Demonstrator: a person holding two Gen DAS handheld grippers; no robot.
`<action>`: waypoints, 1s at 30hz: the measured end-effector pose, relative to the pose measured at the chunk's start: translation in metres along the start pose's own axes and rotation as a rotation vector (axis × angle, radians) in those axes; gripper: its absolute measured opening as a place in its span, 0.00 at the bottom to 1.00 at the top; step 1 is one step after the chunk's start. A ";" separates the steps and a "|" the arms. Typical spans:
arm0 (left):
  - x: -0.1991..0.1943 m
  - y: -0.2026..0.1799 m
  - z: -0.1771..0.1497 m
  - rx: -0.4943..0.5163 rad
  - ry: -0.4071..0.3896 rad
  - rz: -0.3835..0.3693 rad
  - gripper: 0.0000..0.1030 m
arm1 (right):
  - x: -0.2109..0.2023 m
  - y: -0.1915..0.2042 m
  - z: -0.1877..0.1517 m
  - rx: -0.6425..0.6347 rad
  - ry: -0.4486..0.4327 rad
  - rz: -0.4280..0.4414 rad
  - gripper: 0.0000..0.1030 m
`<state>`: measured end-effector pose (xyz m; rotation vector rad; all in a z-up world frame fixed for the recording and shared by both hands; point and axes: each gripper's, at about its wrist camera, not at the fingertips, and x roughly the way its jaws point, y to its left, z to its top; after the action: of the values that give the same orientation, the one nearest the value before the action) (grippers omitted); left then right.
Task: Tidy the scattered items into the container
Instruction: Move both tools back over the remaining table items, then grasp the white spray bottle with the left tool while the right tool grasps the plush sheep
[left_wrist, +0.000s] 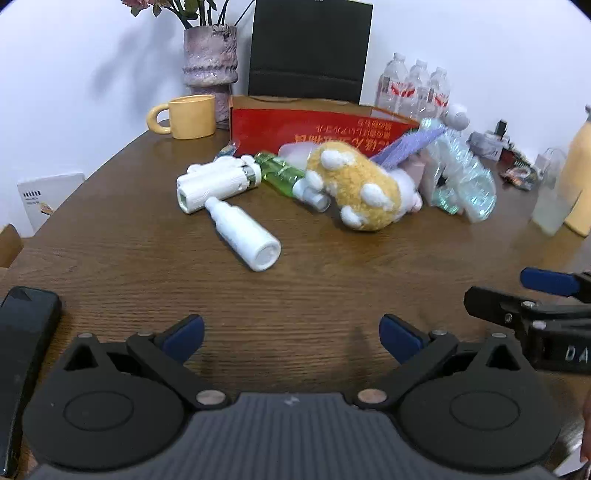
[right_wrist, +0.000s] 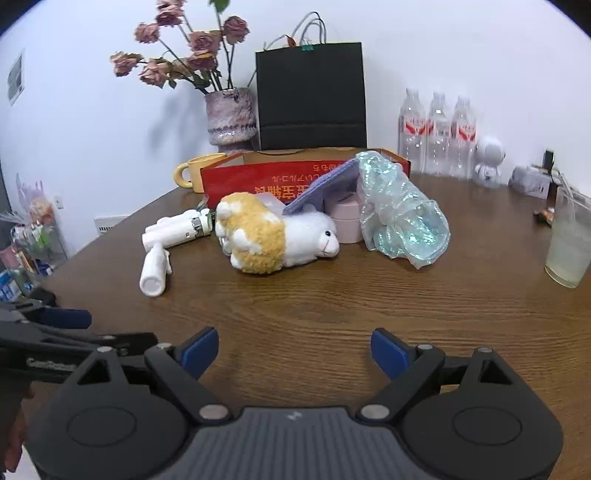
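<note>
A red cardboard box (left_wrist: 314, 127) (right_wrist: 240, 177) stands open at the back of the wooden table. In front of it lie a yellow-and-white plush sheep (left_wrist: 354, 184) (right_wrist: 273, 234), a white bottle (left_wrist: 243, 236) (right_wrist: 153, 271), a white tube bundle (left_wrist: 214, 181) (right_wrist: 177, 229), a green spray bottle (left_wrist: 284, 173), a purple cloth (left_wrist: 413, 142) (right_wrist: 325, 186), a pink jar (right_wrist: 347, 218) and a crumpled clear plastic bag (left_wrist: 461, 173) (right_wrist: 402, 218). My left gripper (left_wrist: 291, 338) is open and empty, short of the items. My right gripper (right_wrist: 293, 349) is open and empty; it also shows in the left wrist view (left_wrist: 517, 291).
A yellow mug (left_wrist: 184, 116) (right_wrist: 192, 171), a vase of dried roses (left_wrist: 212, 70) (right_wrist: 231, 118) and a black paper bag (left_wrist: 310, 51) (right_wrist: 310, 96) stand behind the box. Water bottles (right_wrist: 437, 133) and a white figurine (right_wrist: 487, 158) are back right. A glass (right_wrist: 569, 247) stands right. A black phone (left_wrist: 22, 332) lies left.
</note>
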<state>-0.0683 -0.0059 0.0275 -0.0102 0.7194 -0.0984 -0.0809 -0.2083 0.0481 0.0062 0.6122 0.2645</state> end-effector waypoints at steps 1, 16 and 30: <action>0.003 -0.001 -0.002 0.009 0.005 0.008 1.00 | 0.004 0.002 -0.001 -0.003 0.011 -0.006 0.87; 0.030 -0.011 0.006 0.061 -0.012 0.023 1.00 | 0.039 -0.016 0.000 0.059 0.064 -0.117 0.97; 0.033 -0.014 0.008 0.054 -0.024 0.035 1.00 | 0.039 -0.014 -0.002 0.050 0.066 -0.134 1.00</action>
<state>-0.0396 -0.0228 0.0123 0.0525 0.6922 -0.0840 -0.0479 -0.2122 0.0233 0.0049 0.6819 0.1200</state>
